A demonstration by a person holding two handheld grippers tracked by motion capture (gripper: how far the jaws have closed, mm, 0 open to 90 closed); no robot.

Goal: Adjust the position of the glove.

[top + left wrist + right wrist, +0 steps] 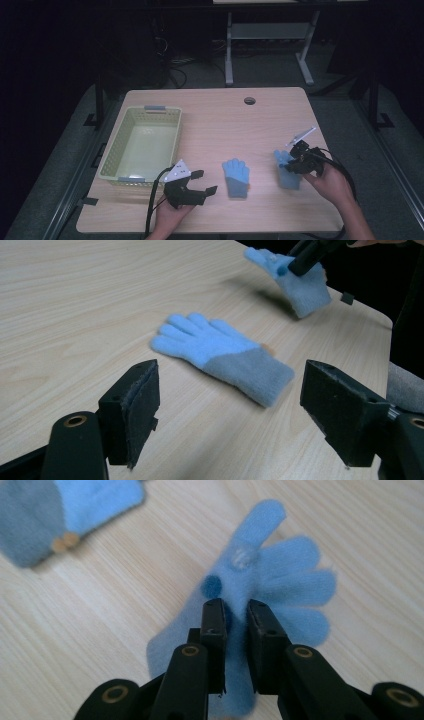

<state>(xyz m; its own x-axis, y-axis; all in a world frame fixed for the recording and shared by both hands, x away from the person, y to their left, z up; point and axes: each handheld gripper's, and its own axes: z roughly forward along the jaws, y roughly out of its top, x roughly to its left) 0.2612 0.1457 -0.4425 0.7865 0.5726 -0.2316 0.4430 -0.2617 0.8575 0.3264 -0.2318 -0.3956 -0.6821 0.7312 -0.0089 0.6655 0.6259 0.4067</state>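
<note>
Looking at this, the right gripper [296, 159] is pinching one blue glove [288, 172] up off the table near its fingers, while the other glove [236, 177] lies flat just right of the wide-open left gripper [202, 181], cuff toward the person, so lefty's closer.

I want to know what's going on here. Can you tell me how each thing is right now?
Left gripper: open, holding nothing.
Right gripper: shut on the lifted glove.
Lifted glove: pinched, partly raised off the table.
Flat glove: lying flat, untouched.
Basket: upright, empty.
</note>
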